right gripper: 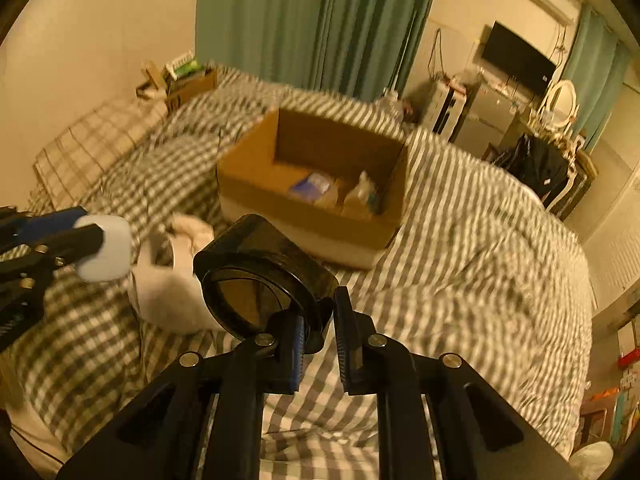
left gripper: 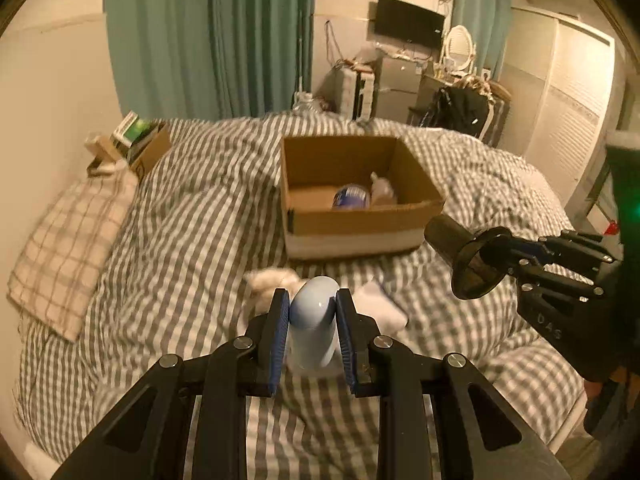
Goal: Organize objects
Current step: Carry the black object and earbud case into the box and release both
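Two tools in play over the bed [left gripper: 180,208] with its grey-and-white striped cover. Low in the centre of the left wrist view, the left tool [left gripper: 313,312] has its two blue-padded fingers pressed against both sides of one pale blue bottle [left gripper: 314,320], rounded cap pointing away from the camera, held above the cover. At the right edge of that view, the right tool [left gripper: 520,256] carries one black cup [left gripper: 464,256], its open mouth turned toward the camera. In the right wrist view the cup fills the centre, and the tool's fingers sit narrowly apart with the left finger [right gripper: 296,344] inside or against the rim; how the other finger meets the cup I cannot tell. One open cardboard box [left gripper: 420,188] sits in the upper middle of the left wrist view, on the bed beyond both tools. Inside it, two things: a blue-labelled container [left gripper: 352,197] lying down and a clear bottle [left gripper: 382,190] beside it toward the right wall. On the cover between the box and the left tool lie two white cloth bundles, one fluffy [left gripper: 268,284], one smoother [left gripper: 380,304]. One checked pillow [left gripper: 68,248] rests at the left of the frame, with one smaller box of oddments [left gripper: 148,152] above it.
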Tool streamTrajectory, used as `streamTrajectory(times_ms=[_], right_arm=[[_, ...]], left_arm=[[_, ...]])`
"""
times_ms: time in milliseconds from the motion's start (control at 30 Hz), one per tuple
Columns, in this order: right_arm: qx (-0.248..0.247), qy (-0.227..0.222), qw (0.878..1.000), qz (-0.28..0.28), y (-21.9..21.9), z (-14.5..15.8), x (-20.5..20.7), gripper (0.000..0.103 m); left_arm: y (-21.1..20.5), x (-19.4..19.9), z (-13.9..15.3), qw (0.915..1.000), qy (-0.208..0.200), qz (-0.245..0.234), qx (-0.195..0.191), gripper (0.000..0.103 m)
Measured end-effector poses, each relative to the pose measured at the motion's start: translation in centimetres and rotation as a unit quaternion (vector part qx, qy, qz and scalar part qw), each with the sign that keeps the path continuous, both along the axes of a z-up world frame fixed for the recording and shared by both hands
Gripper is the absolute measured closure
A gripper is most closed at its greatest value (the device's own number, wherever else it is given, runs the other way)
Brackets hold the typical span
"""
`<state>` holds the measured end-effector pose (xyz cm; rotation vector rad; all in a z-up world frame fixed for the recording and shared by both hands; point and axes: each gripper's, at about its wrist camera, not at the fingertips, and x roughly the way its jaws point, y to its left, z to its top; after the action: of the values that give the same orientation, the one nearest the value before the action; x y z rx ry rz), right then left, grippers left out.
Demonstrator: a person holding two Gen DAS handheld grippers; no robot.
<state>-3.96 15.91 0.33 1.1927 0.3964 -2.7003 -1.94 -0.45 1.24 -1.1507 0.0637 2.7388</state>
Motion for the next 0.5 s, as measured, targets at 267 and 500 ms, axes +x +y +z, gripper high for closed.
streamTrajectory(times_ms=[267,500], right_arm=[[0.004,0.054,0.999,0.003,0.3,5.6,-3.2,0.091],[0.002,0.077,0.997,-0.003,0.7,7.9,-9.5,0.091]], left_arm=[[2.4,-5.1,3.4,0.999,0.037,-0.024,-0.01,0.08],[4.2,-12.0,4.5,0.998,0.053,-0.033,-0.006,0.08]])
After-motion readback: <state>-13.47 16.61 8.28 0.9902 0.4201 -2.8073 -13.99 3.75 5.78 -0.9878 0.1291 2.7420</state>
